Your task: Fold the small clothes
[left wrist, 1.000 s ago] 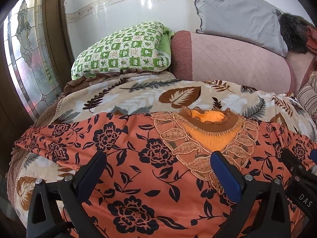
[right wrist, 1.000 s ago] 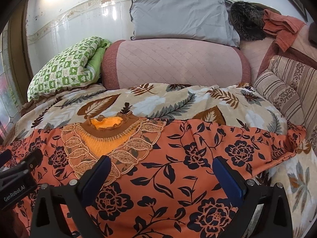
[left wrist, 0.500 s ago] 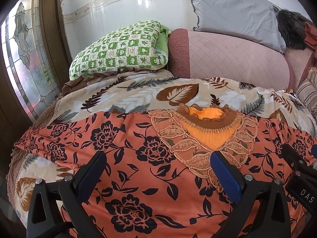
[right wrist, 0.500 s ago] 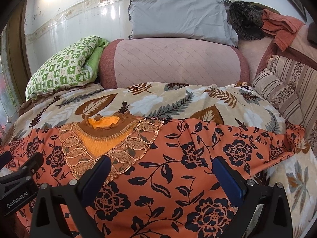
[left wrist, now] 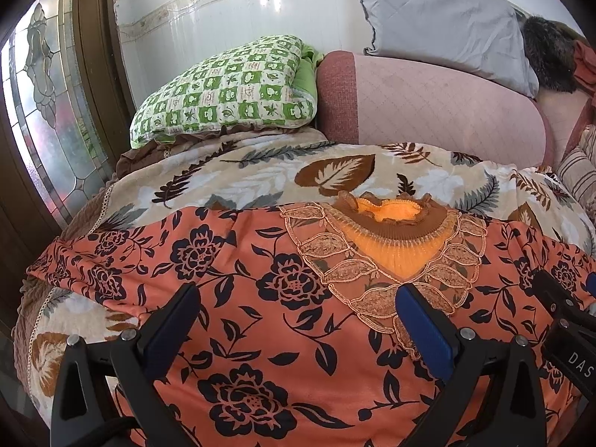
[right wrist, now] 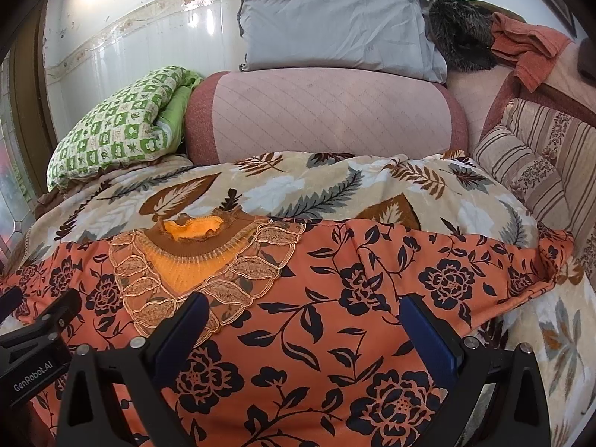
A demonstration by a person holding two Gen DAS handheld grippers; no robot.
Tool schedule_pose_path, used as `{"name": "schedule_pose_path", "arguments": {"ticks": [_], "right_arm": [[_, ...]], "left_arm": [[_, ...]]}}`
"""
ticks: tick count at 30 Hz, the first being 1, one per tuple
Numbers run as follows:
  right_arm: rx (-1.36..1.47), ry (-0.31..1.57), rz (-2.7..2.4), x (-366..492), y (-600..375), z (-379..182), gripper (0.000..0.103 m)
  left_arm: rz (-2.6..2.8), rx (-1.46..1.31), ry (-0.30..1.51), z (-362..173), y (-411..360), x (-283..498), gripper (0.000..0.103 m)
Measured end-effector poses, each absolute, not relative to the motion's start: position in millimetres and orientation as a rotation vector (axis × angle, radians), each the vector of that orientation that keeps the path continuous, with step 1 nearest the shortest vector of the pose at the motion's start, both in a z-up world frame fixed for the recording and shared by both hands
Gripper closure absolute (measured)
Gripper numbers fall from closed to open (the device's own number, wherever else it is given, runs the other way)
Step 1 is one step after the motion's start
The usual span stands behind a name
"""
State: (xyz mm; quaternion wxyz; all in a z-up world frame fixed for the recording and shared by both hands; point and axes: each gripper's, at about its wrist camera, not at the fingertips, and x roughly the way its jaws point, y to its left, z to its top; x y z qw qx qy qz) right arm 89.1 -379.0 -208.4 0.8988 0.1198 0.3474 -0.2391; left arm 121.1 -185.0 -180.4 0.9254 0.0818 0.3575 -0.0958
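Note:
An orange top with black flowers (left wrist: 260, 298) lies spread flat, front up, on a leaf-print blanket (left wrist: 260, 175). Its lace collar with an orange knit neck (left wrist: 387, 246) points away from me. The top also shows in the right wrist view (right wrist: 335, 316), with its collar (right wrist: 193, 257) at the left and one sleeve (right wrist: 536, 268) reaching right. My left gripper (left wrist: 294, 320) is open and empty above the top's left half. My right gripper (right wrist: 303, 329) is open and empty above its right half. Each gripper's body shows at the other view's edge.
A green checked pillow (left wrist: 231, 93), a pink bolster (right wrist: 327, 111) and a grey pillow (right wrist: 335, 22) lie behind the blanket. Striped cushions (right wrist: 536, 156) stand at the right. A stained-glass window (left wrist: 41, 111) is at the left.
Both views have drifted slightly, with the top sitting a little lower and nearer in frame. Both grippers stay open and the top has not moved.

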Motion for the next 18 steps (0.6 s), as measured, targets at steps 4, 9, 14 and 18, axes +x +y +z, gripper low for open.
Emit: {"name": "schedule_pose_path", "arguments": {"ticks": [4,9,14,18], "right_arm": [[0.249,0.722,-0.499,89.3,-380.0,-209.5,0.0],[0.243,0.729,-0.502,90.6,-379.5,-210.4,0.0],[0.226,0.728,-0.519,90.3,-379.1,-209.7,0.0],[0.225,0.738,-0.516,91.1,-378.6,-210.5,0.0]], "left_arm": [[-0.196,0.169,0.734,-180.3,-185.4,121.4,0.0],[-0.202,0.179,0.736,-181.1,-189.0,121.3,0.0],[-0.206,0.19,0.736,-182.2,-192.2,120.2,0.0],[-0.208,0.188,0.738,-183.4,-192.8,119.4,0.0]]}}
